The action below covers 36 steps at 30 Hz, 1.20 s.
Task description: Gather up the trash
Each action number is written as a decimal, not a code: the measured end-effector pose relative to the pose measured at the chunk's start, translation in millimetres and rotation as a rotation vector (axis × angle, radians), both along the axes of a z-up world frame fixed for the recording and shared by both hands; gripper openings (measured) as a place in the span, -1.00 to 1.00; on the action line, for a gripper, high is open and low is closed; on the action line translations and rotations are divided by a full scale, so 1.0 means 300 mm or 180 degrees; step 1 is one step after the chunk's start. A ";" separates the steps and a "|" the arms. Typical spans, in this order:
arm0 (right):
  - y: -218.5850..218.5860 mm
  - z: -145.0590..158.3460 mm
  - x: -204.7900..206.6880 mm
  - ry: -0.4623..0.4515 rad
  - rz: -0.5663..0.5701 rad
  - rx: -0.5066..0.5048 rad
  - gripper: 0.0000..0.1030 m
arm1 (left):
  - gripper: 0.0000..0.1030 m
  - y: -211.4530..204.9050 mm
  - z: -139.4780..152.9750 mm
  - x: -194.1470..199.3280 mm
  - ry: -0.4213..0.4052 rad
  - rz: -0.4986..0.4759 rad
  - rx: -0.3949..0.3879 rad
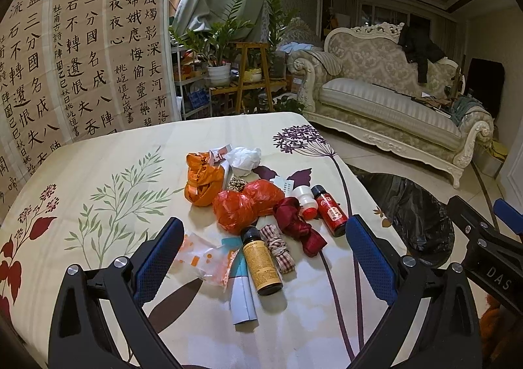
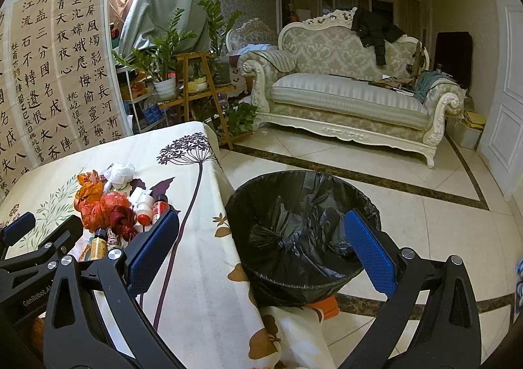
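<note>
Crowding yellow bottle (image 1: 261, 266): wrapper (image 1: 204, 262), checked roll (image 1: 281, 249).

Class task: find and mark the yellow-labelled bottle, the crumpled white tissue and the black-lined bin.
yellow-labelled bottle (image 1: 261, 262), left wrist view, on its label.
crumpled white tissue (image 1: 243, 158), left wrist view, on its middle.
black-lined bin (image 2: 248, 202), right wrist view, on its rim.

Paper tube (image 1: 242, 302): top end hidden under yellow bottle (image 1: 261, 262) & wrapper (image 1: 204, 262). Card (image 1: 285, 185) mostly buried behind red bag (image 1: 246, 205). Bottle label txt too small to read. Right wrist view: left gripper (image 2: 19, 231) cut off by left edge, covers near part of pile. Bin (image 2: 302, 238) base hidden by tablecloth (image 2: 209, 287); orange bit (image 2: 327, 305) below bin, can't ID.
</note>
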State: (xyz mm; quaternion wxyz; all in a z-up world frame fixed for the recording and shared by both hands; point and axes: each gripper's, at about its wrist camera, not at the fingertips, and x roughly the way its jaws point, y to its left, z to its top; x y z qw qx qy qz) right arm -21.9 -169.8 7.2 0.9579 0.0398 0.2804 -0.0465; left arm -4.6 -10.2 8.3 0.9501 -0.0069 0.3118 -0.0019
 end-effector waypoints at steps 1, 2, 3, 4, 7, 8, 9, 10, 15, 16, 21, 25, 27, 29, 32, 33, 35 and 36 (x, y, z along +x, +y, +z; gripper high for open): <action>0.000 0.001 0.001 -0.0001 -0.0001 -0.0001 0.92 | 0.88 0.000 0.001 0.000 0.0000 -0.0002 0.0000; 0.000 0.000 0.001 0.0001 0.0000 -0.0003 0.92 | 0.88 -0.001 0.003 0.000 0.0001 -0.0004 -0.0003; 0.000 0.001 0.001 0.0000 0.0000 0.0002 0.92 | 0.88 0.001 0.004 0.000 0.0004 -0.0005 -0.0010; -0.001 0.001 0.000 -0.0002 -0.0001 0.0004 0.92 | 0.88 0.001 0.001 0.000 0.0003 -0.0005 -0.0007; 0.000 0.000 0.001 -0.0002 -0.0003 -0.0003 0.92 | 0.88 0.001 0.003 -0.001 0.0002 -0.0006 -0.0008; 0.000 0.002 0.002 0.0000 -0.0003 0.0001 0.92 | 0.88 0.000 0.004 -0.001 0.0002 -0.0006 -0.0008; 0.000 0.002 0.002 0.0001 -0.0002 0.0001 0.92 | 0.88 0.001 0.003 0.000 0.0005 -0.0005 -0.0008; 0.000 0.001 0.001 0.0004 -0.0002 0.0000 0.92 | 0.88 0.001 0.002 0.000 0.0004 -0.0005 -0.0008; 0.000 -0.004 -0.001 0.0008 -0.0002 -0.0007 0.92 | 0.88 0.001 0.003 -0.002 0.0008 -0.0003 -0.0009; 0.001 -0.003 0.000 0.0009 -0.0004 -0.0004 0.92 | 0.88 0.001 0.003 -0.002 0.0007 -0.0003 -0.0007; 0.002 -0.001 0.001 0.0014 -0.0006 -0.0006 0.92 | 0.88 0.001 0.004 -0.002 0.0004 -0.0010 -0.0007; 0.001 -0.002 0.001 0.0013 -0.0004 -0.0008 0.92 | 0.88 0.001 0.002 -0.001 0.0008 -0.0015 -0.0005; 0.001 -0.001 0.001 0.0015 -0.0004 -0.0006 0.92 | 0.88 0.000 0.001 -0.001 0.0009 -0.0015 -0.0005; 0.001 -0.001 0.001 0.0014 -0.0004 -0.0007 0.92 | 0.88 0.000 0.001 -0.001 0.0006 -0.0013 -0.0006; 0.001 0.001 -0.001 0.0009 -0.0008 -0.0008 0.92 | 0.88 0.000 0.001 -0.001 0.0004 -0.0014 -0.0003; 0.000 0.000 -0.002 0.0005 -0.0010 -0.0007 0.92 | 0.88 0.000 0.002 -0.001 0.0005 -0.0014 -0.0004; -0.002 0.002 -0.004 0.0004 -0.0021 -0.0004 0.92 | 0.88 0.000 0.002 -0.001 0.0005 -0.0016 -0.0006; -0.002 0.002 -0.005 0.0005 -0.0021 -0.0007 0.92 | 0.88 -0.001 0.003 -0.001 0.0004 -0.0018 -0.0004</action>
